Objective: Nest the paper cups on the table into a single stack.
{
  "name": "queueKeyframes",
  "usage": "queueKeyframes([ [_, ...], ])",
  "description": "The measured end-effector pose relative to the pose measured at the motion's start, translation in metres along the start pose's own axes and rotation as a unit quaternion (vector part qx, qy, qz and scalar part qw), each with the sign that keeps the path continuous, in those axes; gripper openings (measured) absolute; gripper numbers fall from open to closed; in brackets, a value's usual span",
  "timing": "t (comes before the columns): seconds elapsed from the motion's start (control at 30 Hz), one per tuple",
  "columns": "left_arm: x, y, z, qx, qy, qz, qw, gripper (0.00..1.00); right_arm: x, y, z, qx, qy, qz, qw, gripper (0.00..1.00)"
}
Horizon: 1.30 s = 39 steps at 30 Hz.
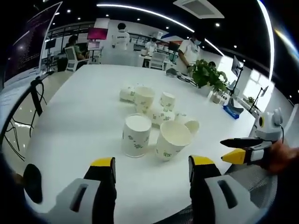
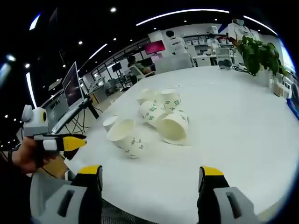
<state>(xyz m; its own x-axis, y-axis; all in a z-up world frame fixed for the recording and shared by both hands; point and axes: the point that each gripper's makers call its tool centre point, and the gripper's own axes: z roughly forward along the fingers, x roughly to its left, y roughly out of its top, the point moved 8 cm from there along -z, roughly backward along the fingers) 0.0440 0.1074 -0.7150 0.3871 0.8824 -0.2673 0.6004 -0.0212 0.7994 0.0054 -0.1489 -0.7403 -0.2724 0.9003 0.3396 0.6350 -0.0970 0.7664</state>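
Several white paper cups with green print stand and lie in a loose cluster mid-table. Nearest in the left gripper view are an upside-down cup (image 1: 136, 135) and a tilted cup (image 1: 171, 140) with its mouth showing; more cups (image 1: 144, 99) sit behind. My left gripper (image 1: 153, 163) is open, short of these two with nothing between its jaws. My right gripper (image 1: 225, 149) comes in from the right, held by a hand. In the right gripper view a cup on its side (image 2: 126, 135) and another (image 2: 174, 128) lie ahead of the open right gripper (image 2: 152, 172); the left gripper (image 2: 81, 140) hovers at the left.
The white table (image 1: 84, 116) has wide bare areas around the cluster. A potted plant (image 1: 208, 74) and a blue box (image 1: 232, 111) stand at the far right edge. A monitor (image 2: 72, 84) and desks lie beyond the table, and people stand at the back.
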Motion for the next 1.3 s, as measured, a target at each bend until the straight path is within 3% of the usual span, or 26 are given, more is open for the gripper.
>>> queueKeyframes([
  [0.17,0.012,0.01,0.005,0.004,0.019,0.021,0.9996,0.6,0.001,0.0,-0.001,-0.001,0.0,0.0,1.0,0.86],
  [0.4,0.029,0.025,0.018,0.01,0.022,0.044,0.9987,0.6,-0.001,0.0,0.0,-0.003,-0.001,0.001,1.0,0.86],
  [0.63,0.034,0.036,0.035,0.023,0.02,0.073,0.9968,0.59,-0.002,0.0,0.0,-0.003,-0.003,0.0,1.0,0.86],
  [1.1,0.027,0.037,0.072,0.073,-0.011,0.135,0.988,0.57,-0.003,-0.001,0.002,-0.001,-0.006,0.0,1.0,0.86],
  [1.3,0.03,0.036,0.094,0.089,-0.015,0.146,0.9852,0.5,-0.005,-0.002,0.003,0.0,-0.007,-0.003,1.0,0.86],
])
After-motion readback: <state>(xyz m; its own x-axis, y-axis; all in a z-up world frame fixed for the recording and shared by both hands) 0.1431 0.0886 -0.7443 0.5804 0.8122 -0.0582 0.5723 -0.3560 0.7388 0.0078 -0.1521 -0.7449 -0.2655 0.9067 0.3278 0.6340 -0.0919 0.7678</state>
